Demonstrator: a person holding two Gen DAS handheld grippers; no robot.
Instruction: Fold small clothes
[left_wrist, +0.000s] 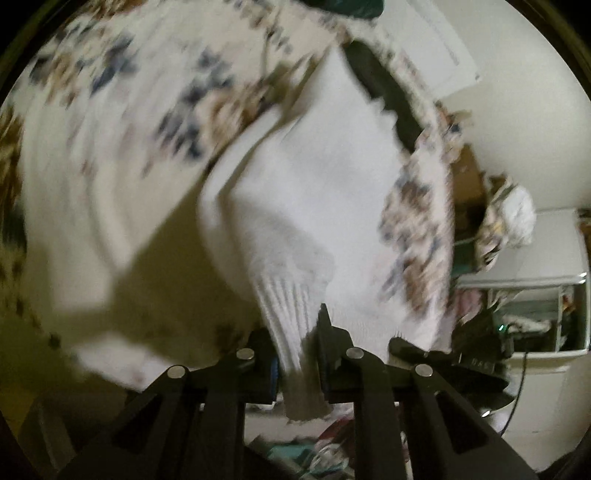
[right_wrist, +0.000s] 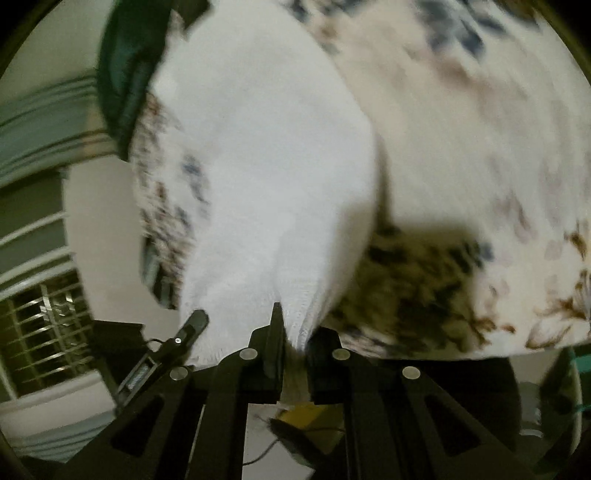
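A small white knit garment (left_wrist: 295, 184) hangs lifted over a floral bedsheet (left_wrist: 110, 110). My left gripper (left_wrist: 295, 332) is shut on its ribbed edge, and a strip of the ribbing hangs down between the jaws. In the right wrist view the same white garment (right_wrist: 258, 166) spreads upward from my right gripper (right_wrist: 297, 326), which is shut on another part of its edge. The cloth stretches between the two grips. Both views are blurred.
The floral bedsheet (right_wrist: 461, 147) fills the space under the garment. A dark green cloth (right_wrist: 125, 74) lies at the bed's far edge. Beside the bed are a cluttered shelf (left_wrist: 535, 314) and a barred window (right_wrist: 40, 332). Clothes lie on the floor (left_wrist: 314, 450).
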